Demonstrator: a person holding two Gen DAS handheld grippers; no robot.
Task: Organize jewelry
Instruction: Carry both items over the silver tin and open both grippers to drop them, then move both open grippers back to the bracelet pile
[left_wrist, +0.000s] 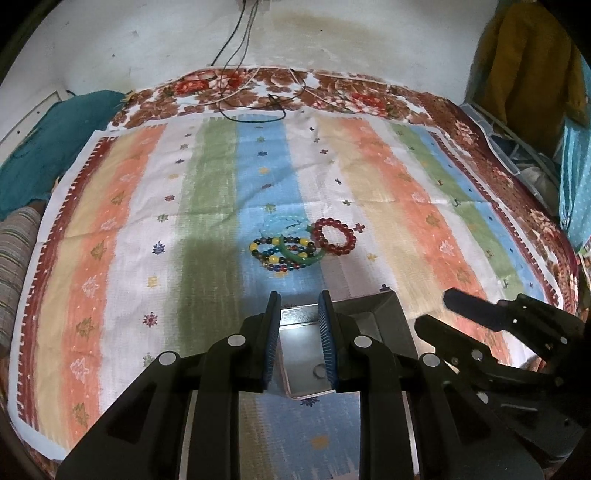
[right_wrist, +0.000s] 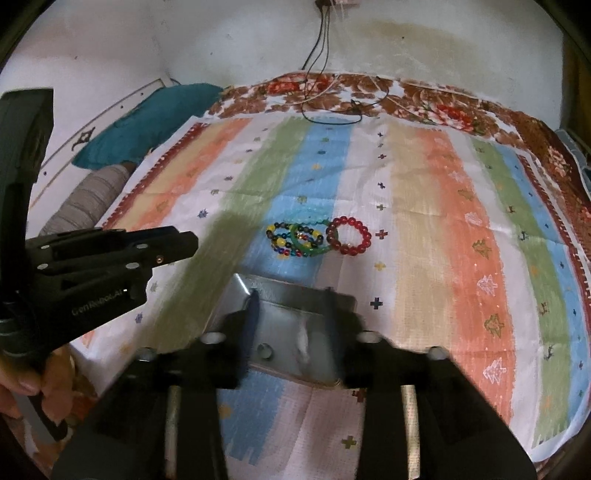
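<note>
While claws (left_wrist: 298, 321) hover—bracelets (left_wrist: 303, 243) beyond tin (right_wrist: 291, 314).

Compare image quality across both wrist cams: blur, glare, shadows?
Left wrist: sharp; glare on the metal tray between the open left gripper; dark shadow left of the bracelets. Right wrist: motion blur smears the right gripper and tray, cloth clearer; similar shadow. Both: strong fisheye bending, dark corner vignette.

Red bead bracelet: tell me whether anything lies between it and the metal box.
Nothing visible does. The red bead bracelet lies on the striped cloth, with only bare cloth between it and the open metal box nearer the camera.
</note>
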